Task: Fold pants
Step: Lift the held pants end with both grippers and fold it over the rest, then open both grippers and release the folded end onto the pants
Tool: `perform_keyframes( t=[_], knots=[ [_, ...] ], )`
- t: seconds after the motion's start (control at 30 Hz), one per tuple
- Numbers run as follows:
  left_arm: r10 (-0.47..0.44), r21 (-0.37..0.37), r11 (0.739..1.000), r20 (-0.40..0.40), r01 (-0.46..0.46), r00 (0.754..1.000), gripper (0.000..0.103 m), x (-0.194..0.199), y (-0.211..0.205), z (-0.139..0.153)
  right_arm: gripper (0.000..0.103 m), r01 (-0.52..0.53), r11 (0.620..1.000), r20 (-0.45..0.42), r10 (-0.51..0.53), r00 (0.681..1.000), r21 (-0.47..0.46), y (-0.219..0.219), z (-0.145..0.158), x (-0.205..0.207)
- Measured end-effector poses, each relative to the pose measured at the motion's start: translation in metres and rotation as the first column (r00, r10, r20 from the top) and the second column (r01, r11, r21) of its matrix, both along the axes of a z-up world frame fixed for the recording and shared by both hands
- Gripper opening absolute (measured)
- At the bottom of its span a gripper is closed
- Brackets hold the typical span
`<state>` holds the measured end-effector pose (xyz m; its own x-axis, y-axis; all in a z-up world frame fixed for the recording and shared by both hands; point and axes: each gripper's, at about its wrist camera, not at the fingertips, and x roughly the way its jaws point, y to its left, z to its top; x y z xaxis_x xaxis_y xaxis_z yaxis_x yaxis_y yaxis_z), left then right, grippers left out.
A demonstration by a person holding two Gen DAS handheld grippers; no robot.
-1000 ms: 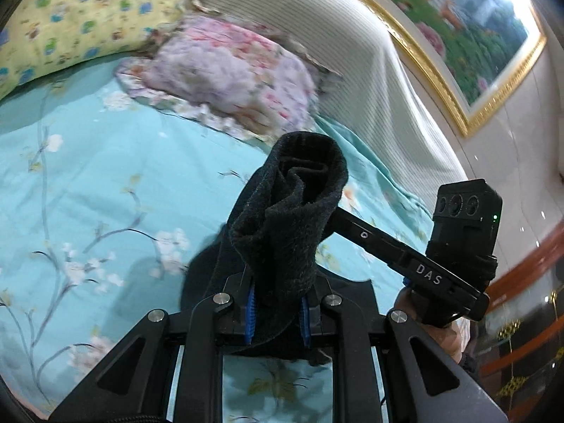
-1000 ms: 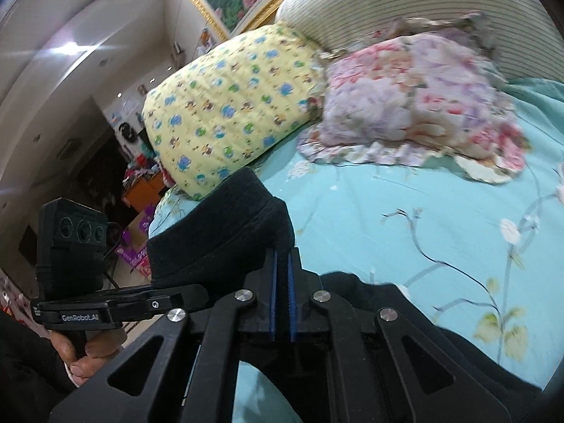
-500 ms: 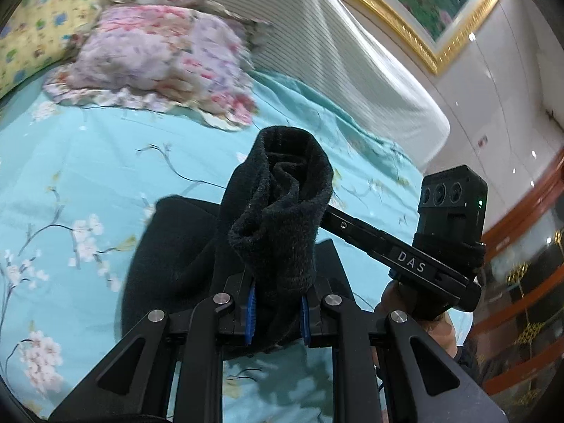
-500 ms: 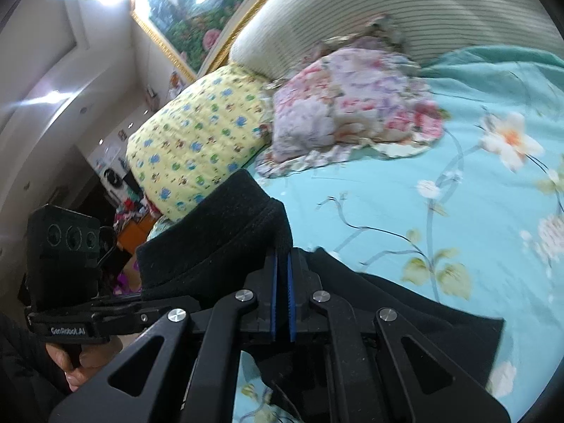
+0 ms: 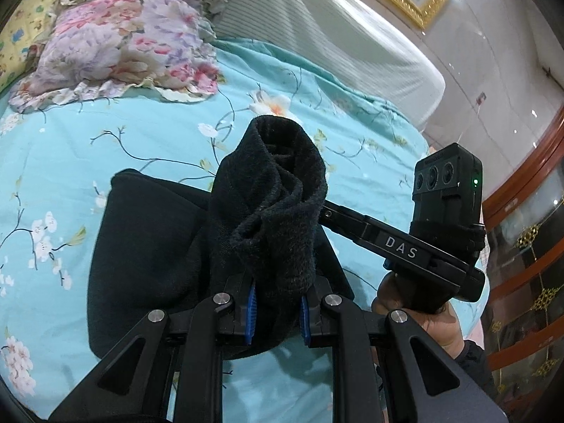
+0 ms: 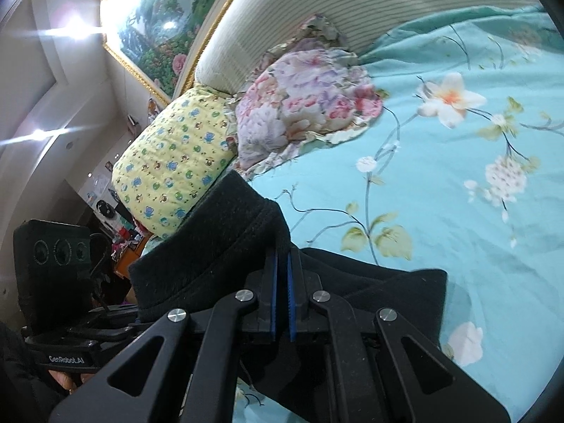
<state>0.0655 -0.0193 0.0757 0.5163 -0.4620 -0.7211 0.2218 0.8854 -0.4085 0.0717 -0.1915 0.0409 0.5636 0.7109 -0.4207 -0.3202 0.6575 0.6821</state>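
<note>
Our left gripper (image 5: 276,312) is clamped on a thick bunched wad of the black pants (image 5: 148,264), the cloth standing up in a roll between the blue pads. Our right gripper (image 6: 281,296) is closed nearly flat on a thinner edge of the same garment, the hem rising just left of its fingers.

Since a second ago both grippers have travelled across the bed (image 5: 141,130) with the cloth in tow. The flowered pillow (image 5: 120,46) and yellow pillow (image 6: 176,172) have slid toward the edges of our views, and more of the pants now lies spread on the teal sheet below us, where before only a small dark patch showed.

We judge the carried edge is being drawn over the lower layer to make a fold; it is not yet laid down.
</note>
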Motion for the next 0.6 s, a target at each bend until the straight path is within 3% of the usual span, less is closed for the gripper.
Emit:
perform_keyframes(
  t=[0.33,0.5,0.6],
  knots=[
    [-0.045,0.048,0.998,0.005,0.044,0.999,0.019,0.003,-0.024,-0.014,0.006,0.035,0.999,-0.044,-0.035,0.998,-0.003,-0.014,-0.018,-0.003],
    [-0.076,0.074,0.994,0.002,0.076,0.997,0.027,0.006,-0.037,-0.025,0.007,0.083,0.994,-0.065,-0.088,0.994,-0.077,-0.020,-0.022,-0.007],
    [-0.092,0.079,0.993,0.004,0.091,0.996,0.030,0.005,-0.043,-0.031,0.007,0.141,0.987,-0.066,-0.145,0.987,-0.073,-0.033,-0.020,-0.014]
  ],
)
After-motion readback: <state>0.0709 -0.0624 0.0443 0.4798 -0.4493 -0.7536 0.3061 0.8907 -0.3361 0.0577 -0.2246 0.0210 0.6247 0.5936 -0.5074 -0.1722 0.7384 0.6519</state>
